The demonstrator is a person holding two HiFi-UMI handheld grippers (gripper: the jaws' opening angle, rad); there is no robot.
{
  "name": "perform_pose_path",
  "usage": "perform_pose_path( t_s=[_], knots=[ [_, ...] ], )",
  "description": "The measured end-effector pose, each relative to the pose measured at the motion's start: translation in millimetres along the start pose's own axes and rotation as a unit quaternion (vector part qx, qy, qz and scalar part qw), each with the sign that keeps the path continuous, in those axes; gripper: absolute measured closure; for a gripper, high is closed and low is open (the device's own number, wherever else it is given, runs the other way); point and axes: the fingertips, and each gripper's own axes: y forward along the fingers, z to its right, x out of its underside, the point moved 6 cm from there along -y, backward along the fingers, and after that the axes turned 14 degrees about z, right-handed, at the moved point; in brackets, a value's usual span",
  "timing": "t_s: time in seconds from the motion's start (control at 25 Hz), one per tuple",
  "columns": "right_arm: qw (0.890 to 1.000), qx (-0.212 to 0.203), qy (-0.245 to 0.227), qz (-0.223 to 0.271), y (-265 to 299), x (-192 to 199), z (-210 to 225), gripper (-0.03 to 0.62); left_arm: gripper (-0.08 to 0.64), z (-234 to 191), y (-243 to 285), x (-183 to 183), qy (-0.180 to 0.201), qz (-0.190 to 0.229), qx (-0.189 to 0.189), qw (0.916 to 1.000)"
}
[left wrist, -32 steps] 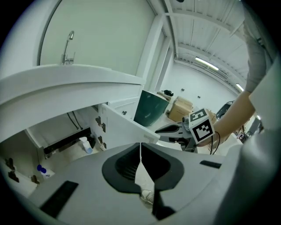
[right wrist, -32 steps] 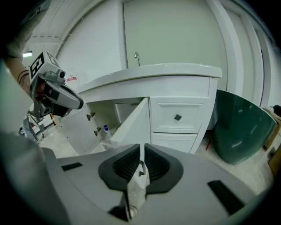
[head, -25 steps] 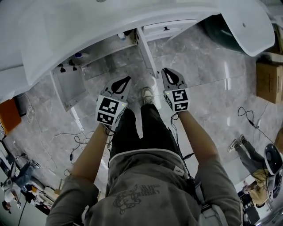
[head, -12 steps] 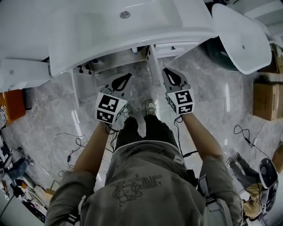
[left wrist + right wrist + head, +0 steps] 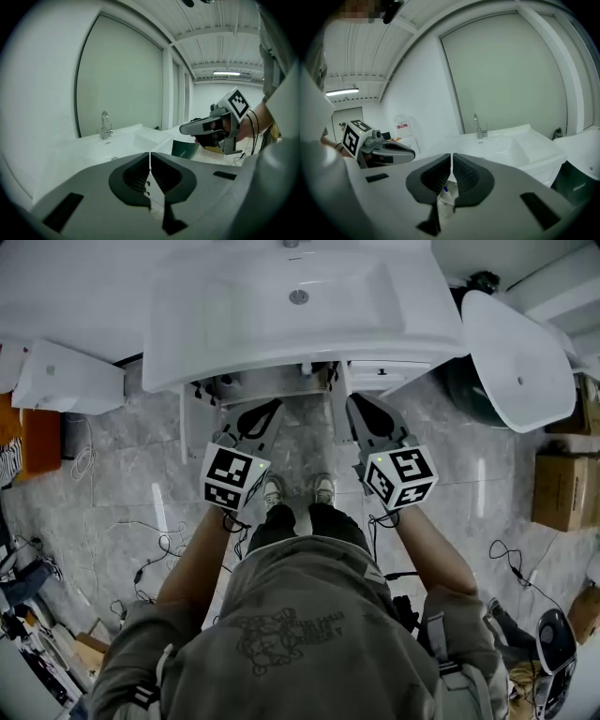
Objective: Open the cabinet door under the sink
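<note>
A white sink (image 5: 300,315) with a faucet (image 5: 106,124) tops the cabinet (image 5: 384,376), whose open underside (image 5: 272,385) shows small items inside. A white door panel (image 5: 186,423) stands edge-on at the cabinet's left. My left gripper (image 5: 274,407) and right gripper (image 5: 354,401) hover side by side just in front of the cabinet, below the sink rim, touching nothing. Both are shut and empty, as the left gripper (image 5: 150,154) and right gripper (image 5: 451,157) show in their own views. A blue-capped bottle (image 5: 445,192) peeks out below the right jaws.
A second white basin (image 5: 516,343) leans over a dark green bin at the right. Cardboard boxes (image 5: 562,488) sit far right and cables (image 5: 141,531) trail over the marble floor at left. A white box (image 5: 66,381) lies left of the sink. The person's shoes (image 5: 298,491) stand before the cabinet.
The view has swung up over the sink, which now fills the top of the frame. Both grippers stay shut and sit closer under the sink's front edge.
</note>
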Motion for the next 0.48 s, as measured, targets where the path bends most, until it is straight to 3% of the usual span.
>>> perform_pose_path(
  t_s=[0.24, 0.48],
  knots=[
    [0.998, -0.051, -0.031, 0.024, -5, -42, -40, 0.557, 0.538, -7, -24, -30, 0.020, 0.052, -0.039, 0.9977],
    [0.994, -0.093, -0.040, 0.045, -12, -73, -77, 0.557, 0.538, 3, -49, -55, 0.064, 0.060, -0.023, 0.9958]
  ],
)
